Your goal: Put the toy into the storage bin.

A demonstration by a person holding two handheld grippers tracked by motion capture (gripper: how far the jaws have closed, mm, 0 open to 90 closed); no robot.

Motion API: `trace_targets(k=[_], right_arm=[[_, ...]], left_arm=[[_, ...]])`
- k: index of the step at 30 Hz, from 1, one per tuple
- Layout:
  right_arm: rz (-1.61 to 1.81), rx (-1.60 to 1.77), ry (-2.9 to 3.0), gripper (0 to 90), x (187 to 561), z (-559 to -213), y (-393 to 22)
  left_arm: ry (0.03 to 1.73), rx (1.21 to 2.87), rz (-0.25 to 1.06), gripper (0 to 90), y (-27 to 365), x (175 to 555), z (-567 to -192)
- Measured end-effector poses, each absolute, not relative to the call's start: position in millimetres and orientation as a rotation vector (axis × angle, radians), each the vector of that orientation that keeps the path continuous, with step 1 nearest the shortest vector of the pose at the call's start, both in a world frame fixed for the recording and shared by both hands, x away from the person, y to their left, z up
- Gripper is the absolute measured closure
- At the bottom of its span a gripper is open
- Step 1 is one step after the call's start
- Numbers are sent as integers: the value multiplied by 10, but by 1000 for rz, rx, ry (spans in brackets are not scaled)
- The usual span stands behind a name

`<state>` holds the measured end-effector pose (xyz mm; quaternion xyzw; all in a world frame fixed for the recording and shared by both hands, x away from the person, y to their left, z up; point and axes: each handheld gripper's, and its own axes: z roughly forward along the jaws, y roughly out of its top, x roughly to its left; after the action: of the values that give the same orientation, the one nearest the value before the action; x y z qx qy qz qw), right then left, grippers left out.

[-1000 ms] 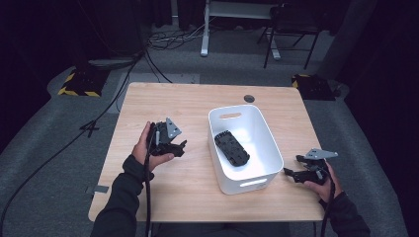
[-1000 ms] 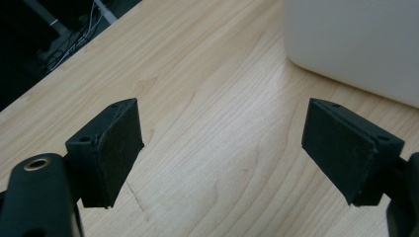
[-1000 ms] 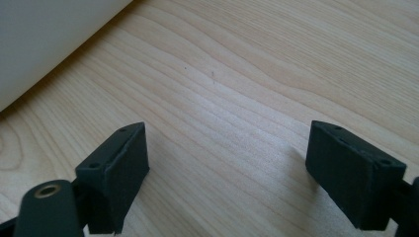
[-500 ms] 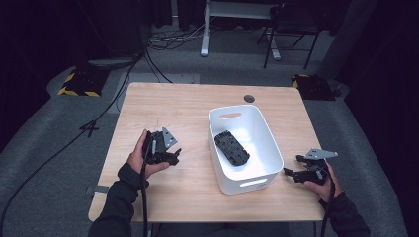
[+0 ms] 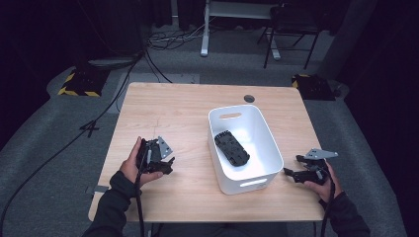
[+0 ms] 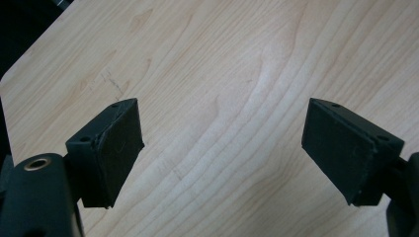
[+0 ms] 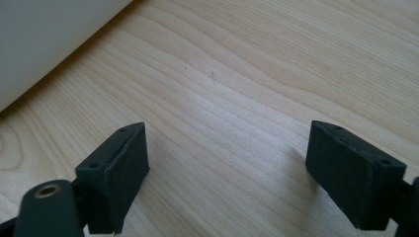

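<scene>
The white bin (image 5: 244,148) stands right of the table's middle with a flat black part (image 5: 231,148) lying on its floor, and neither of your grippers touches it. Your left gripper (image 5: 165,165) has its jaws released and spread with nothing but bare wood of the table (image 5: 173,106) between them, your left hand (image 5: 133,165) gripping it low over the table's near left, well apart from the bin. Your right gripper (image 5: 291,173) is likewise parted and empty, pointing at the bin's near right corner just beside it, your right hand (image 5: 321,177) holding it low at the table's right edge.
</scene>
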<state>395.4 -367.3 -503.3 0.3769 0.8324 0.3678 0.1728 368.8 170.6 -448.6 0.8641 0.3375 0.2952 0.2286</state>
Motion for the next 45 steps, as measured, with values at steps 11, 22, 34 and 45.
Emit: trace_targets(k=[11,22,34,45], right_arm=[[1044,1070,2361,165,3953,-5033,-3673],[1043,1069,2361,165,3954,-5033,-3673],[1044,1070,2361,165,3953,-5032,-3673],[1044,1069,2362,165,3953,-5033,-3673]], left_arm=[[945,2390,804,161,1807,3563,-4589],[972,2367,787,161,1914,3446,-4736],[1069,2284,720,164,2068,3320,-4875],[1142,2197,611,163,2256,3212,-4979]])
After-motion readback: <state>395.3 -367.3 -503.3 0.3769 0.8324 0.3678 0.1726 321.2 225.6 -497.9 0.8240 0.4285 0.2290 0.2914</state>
